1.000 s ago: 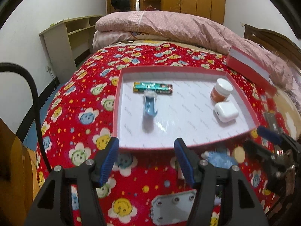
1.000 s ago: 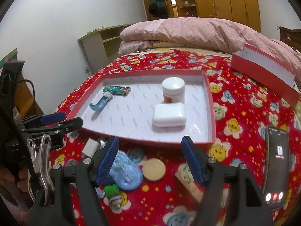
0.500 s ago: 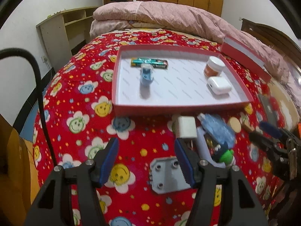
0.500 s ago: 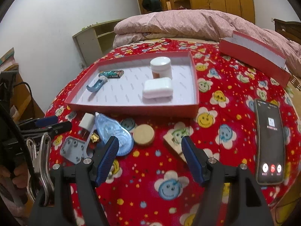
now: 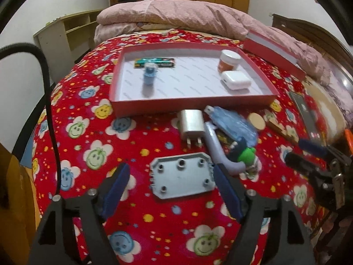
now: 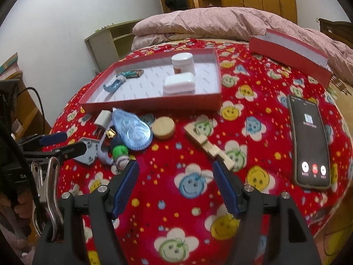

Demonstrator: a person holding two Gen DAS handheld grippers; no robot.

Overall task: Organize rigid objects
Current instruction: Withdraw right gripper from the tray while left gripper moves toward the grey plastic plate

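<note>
Underneath, a red smiley-flower bedspread (image 5: 92, 132) carries the red tray (image 5: 189, 105) and pink quilt (image 5: 176, 17); left gripper (image 5: 171, 172), jaws just widened, straddles the grey plate (image 5: 182, 181) untouched; right gripper (image 6: 175, 172) spread, empty.

In the 1 red tray (image 5: 189, 105) sit 4 things: 1 white-lidded jar (image 5: 229, 60), 1 white case (image 5: 236, 81), 1 blue hook (image 5: 150, 75) and 1 green wrapped bar (image 5: 154, 62). Loose on the bedspread: 1 white charger plug (image 5: 191, 124), 1 grey plate (image 5: 182, 177), 1 blue tape dispenser (image 6: 132, 130), 1 round wooden disc (image 6: 163, 127), 1 wooden block piece (image 6: 208, 143), 1 small green-capped toy (image 6: 120, 152). That's 6, plus 1 phone (image 6: 308, 141) and 1 red lid (image 6: 289, 56).
</note>
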